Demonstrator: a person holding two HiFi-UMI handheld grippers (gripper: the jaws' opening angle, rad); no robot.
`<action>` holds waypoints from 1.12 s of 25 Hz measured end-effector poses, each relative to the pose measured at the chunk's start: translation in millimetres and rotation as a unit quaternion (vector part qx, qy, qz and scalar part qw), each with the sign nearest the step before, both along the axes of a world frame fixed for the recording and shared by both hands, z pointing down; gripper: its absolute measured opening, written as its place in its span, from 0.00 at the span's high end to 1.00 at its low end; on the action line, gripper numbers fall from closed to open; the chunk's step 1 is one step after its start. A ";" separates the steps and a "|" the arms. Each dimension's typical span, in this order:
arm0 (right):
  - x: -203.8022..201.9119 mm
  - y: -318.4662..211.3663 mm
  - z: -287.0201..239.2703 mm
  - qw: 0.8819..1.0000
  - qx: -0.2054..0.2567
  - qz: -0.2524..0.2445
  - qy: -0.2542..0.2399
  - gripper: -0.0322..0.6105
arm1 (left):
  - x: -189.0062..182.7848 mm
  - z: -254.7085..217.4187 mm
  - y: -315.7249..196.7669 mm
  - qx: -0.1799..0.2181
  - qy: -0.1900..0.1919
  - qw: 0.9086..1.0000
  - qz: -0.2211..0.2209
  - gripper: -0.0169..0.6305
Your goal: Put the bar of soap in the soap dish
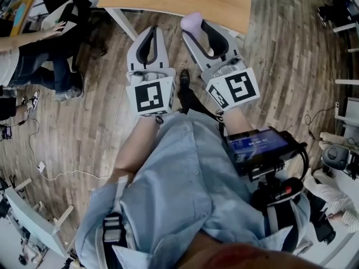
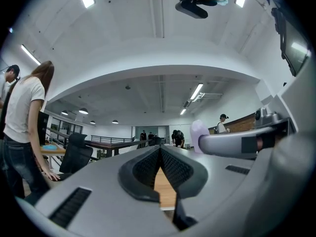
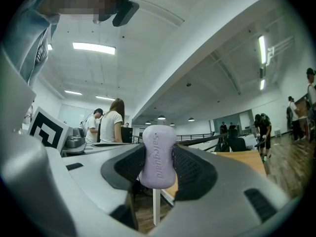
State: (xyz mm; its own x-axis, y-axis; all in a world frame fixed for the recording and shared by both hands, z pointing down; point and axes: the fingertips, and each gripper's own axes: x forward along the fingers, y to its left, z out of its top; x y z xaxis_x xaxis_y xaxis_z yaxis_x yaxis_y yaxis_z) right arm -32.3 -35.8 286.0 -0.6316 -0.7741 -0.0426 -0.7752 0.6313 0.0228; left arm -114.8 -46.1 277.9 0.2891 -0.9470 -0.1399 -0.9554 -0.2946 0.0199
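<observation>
A pale purple bar of soap (image 3: 158,156) stands on edge between the dark pads of my right gripper (image 3: 159,157), which is shut on it. In the head view the soap (image 1: 191,21) shows at the tip of the right gripper (image 1: 197,29), just short of the wooden table's near edge. My left gripper (image 1: 150,38) is beside it to the left, its jaws shut together with nothing between them (image 2: 159,154). From the left gripper view the soap (image 2: 199,132) shows at the right. No soap dish is in view.
A light wooden table (image 1: 179,1) on white legs stands ahead over a wood plank floor (image 1: 101,128). A seated person (image 1: 33,55) is at the far left, with others standing (image 3: 111,125) in the room. A black device (image 1: 259,147) hangs at my right hip.
</observation>
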 end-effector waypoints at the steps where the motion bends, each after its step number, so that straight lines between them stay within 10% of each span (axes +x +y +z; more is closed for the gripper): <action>1: 0.1 -10.6 1.4 1.000 0.000 -0.001 -0.001 0.66 | -0.2 0.1 -11.1 0.004 0.001 1.000 0.000 0.96; 20: 9.5 -231.0 9.5 0.998 -0.022 -0.045 -0.033 0.66 | 16.2 6.8 -231.0 -0.012 -0.024 0.999 -0.022 0.96; 28: 6.9 -240.1 1.1 0.997 0.000 -0.060 -0.042 0.66 | 13.7 -8.3 -234.0 0.014 -0.027 0.999 -0.036 0.96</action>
State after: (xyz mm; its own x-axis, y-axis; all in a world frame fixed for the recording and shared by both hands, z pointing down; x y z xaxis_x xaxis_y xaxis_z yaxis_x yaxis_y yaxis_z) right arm -25.4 -275.9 287.2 -0.7137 -0.6935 -0.0986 -0.6935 0.7194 -0.0390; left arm -101.1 -280.1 269.6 0.2279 -0.9617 -0.1521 -0.9737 -0.2244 -0.0403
